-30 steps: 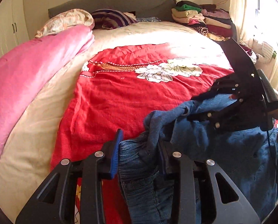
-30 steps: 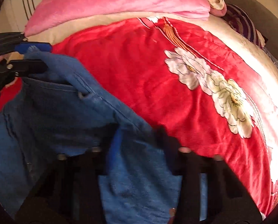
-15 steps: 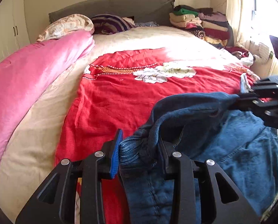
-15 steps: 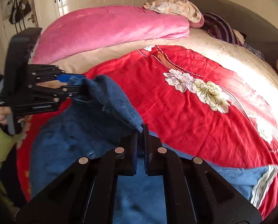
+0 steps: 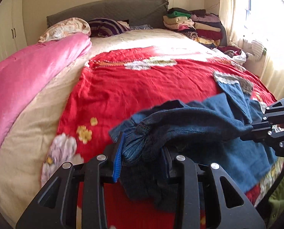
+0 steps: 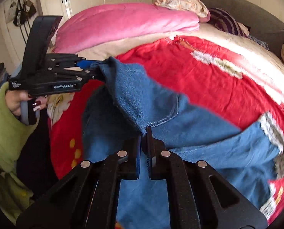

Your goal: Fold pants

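**Over the red blanket: waistband lifted, pants being spread before the fold**

Across the lower half of both views, the pants [image 6: 161, 118], blue denim, hang between two grips above the red blanket [image 5: 142, 87] on the bed [image 5: 27, 152]. Waist end is raised; the legs trail away toward the right of the right wrist view, cuffs resting on the blanket at the frame's right edge.

Step in hand, as I judge it: laying out. Fabric is pulled taut along the waistband but the body sags and bunches, so no fold is made yet.

Left hand-held gripper [image 5: 142, 158], bottom centre of the left wrist view: jaws part-way spread, clamped on a thick gathered wad of waistband denim, blue pad against the cloth on the left. In the right wrist view the same tool sits at upper left, held by a hand [image 6: 22, 99] in a green sleeve [image 6: 6, 133].

Right hand-held gripper [image 6: 144, 133], bottom centre of its own view: jaws pressed nearly together, pinching a thin edge of denim at their tips, beside a pocket seam. It also shows at the right edge of the left wrist view.

Next move, my guess: lower both grips together, keeping tension so the pants land flat, legs straight. Risk: the thin right-hand pinch slipping; the left wad setting down creased.
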Demonstrator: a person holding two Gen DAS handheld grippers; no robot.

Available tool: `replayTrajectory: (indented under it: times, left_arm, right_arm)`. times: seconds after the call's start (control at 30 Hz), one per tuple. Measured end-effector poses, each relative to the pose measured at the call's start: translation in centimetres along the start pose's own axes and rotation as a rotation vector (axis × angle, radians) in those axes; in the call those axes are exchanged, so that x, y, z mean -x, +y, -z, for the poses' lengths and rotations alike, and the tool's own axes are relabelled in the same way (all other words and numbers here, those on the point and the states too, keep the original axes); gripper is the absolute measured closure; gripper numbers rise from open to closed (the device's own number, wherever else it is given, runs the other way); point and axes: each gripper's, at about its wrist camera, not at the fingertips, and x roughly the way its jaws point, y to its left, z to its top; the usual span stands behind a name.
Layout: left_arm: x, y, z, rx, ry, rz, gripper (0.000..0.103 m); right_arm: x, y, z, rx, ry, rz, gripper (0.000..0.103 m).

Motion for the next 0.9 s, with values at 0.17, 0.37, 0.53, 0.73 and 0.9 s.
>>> replayTrajectory:
  times: [0.17, 0.37, 0.53, 0.73, 0.9]
  left_arm:
    - [0.9, 0.0, 2.8, 0.007, 0.042, -0.007, 0.071]
    - [1.4, 1.4, 4.1, 0.058, 0.081, -0.003, 0.063]
    - [4.1, 2.2, 4.8, 0.073, 0.075, 0.001, 0.061]
    - [8.4, 2.0, 3.7, 0.093, -0.012, 0.003, 0.063]
    - [4.9, -1.0, 2.6, 0.055, 0.020, 0.068, 0.063]
  right_arm:
    - [-0.1, 2.4, 1.8, 0.023, 0.013, -0.010, 0.101]
    - [-1.5, 4.6, 3.1, 0.052, 0.059, -0.012, 0.098]
    - [-1.8, 5.4, 3.5, 0.068, 0.063, -0.007, 0.096]
    - [-1.7, 6.3, 3.7, 0.052, 0.049, -0.087, 0.091]
    - [-1.1, 8.0, 3.9, 0.074, 0.045, -0.124, 0.091]
